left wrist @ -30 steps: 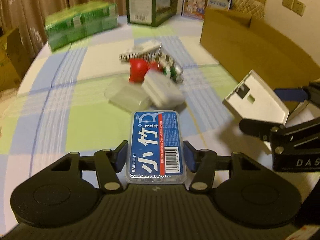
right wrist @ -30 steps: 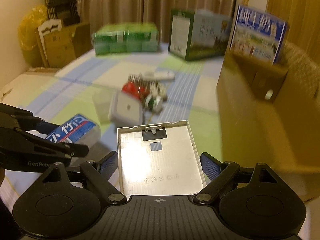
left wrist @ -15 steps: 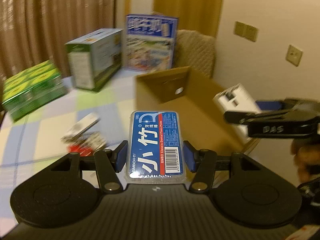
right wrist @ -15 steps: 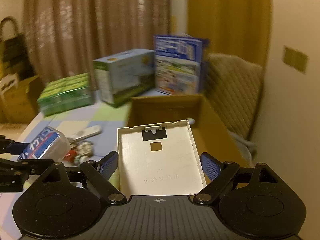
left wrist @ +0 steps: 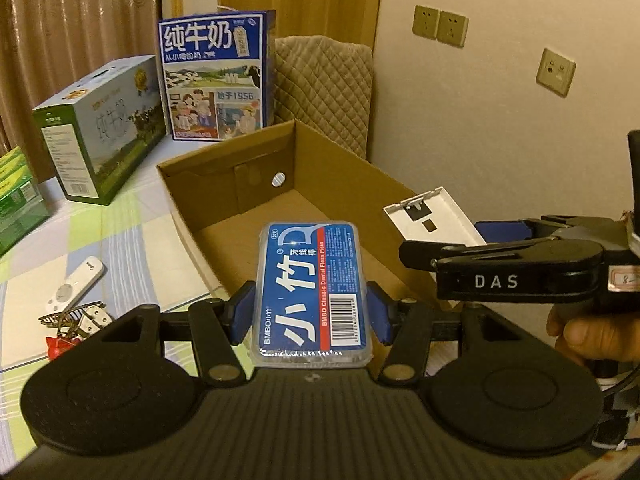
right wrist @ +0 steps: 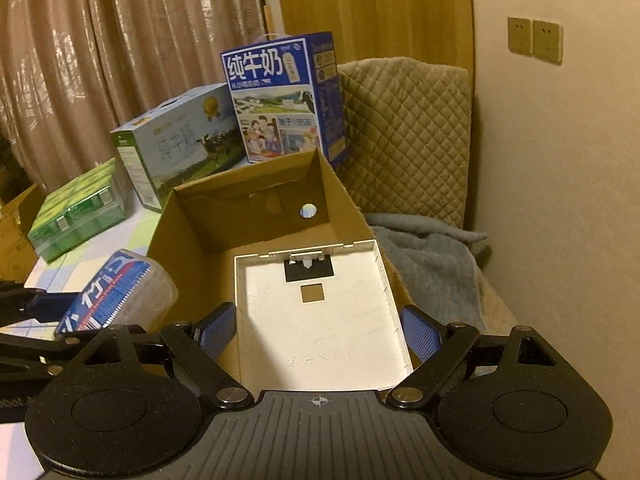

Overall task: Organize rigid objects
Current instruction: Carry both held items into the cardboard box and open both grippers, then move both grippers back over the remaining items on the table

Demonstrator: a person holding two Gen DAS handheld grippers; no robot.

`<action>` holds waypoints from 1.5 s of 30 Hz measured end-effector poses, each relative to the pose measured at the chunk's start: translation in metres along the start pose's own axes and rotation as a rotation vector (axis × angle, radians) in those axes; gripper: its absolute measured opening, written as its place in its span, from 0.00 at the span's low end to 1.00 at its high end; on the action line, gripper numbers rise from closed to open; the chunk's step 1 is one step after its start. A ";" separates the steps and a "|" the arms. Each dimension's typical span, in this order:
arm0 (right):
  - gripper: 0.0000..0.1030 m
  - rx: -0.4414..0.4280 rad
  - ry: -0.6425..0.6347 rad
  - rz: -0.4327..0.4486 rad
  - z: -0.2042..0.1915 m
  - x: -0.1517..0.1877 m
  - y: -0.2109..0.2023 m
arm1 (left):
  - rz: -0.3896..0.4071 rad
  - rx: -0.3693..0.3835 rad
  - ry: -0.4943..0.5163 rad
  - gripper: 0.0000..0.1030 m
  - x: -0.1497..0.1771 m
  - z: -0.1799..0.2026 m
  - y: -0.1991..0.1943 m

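Note:
My left gripper is shut on a blue floss pick box, held over the near end of an open cardboard box. My right gripper is shut on a white plastic cover, its hollow side up, also above the cardboard box. In the left wrist view the right gripper and the white cover hang over the box's right wall, a hand behind it. In the right wrist view the floss pick box shows at lower left in the left gripper.
A white remote, keys and a red item lie on the checked tablecloth. Milk cartons and a green pack stand behind. A quilted chair with a grey blanket sits right of the cardboard box.
Both grippers swung right and rose from over the pile of small items to above the open cardboard box, each keeping its hold. The wrists rolled.

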State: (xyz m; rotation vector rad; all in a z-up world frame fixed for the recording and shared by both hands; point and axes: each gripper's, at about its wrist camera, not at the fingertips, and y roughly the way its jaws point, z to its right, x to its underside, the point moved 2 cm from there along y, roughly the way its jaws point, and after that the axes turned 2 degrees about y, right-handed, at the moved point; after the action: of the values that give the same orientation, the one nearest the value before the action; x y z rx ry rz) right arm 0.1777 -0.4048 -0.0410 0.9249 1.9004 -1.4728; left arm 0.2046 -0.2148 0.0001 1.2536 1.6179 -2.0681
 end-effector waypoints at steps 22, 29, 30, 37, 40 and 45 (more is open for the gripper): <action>0.83 0.003 0.000 -0.021 -0.010 0.003 0.013 | 0.067 -0.125 -0.162 0.63 0.041 -0.057 -0.066; 0.84 0.002 -0.029 -0.009 -0.016 0.006 0.011 | 0.068 -0.142 -0.187 0.63 0.058 -0.067 -0.080; 0.85 0.003 -0.025 -0.001 -0.016 0.006 0.009 | 0.067 -0.145 -0.192 0.63 0.060 -0.070 -0.082; 0.86 -0.020 0.023 0.045 -0.021 0.001 -0.022 | 0.063 -0.195 -0.226 0.63 0.085 -0.089 -0.104; 0.86 -0.060 0.032 0.066 -0.033 0.004 -0.040 | 0.062 -0.217 -0.241 0.63 0.097 -0.098 -0.117; 0.86 -0.152 0.019 0.097 -0.069 0.015 -0.067 | 0.058 -0.272 -0.246 0.63 0.120 -0.114 -0.139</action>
State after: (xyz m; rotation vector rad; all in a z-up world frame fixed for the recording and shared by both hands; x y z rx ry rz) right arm 0.1142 -0.3458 0.0035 0.9488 1.9237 -1.2488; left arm 0.0978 -0.0269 0.0042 0.9059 1.6576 -1.8104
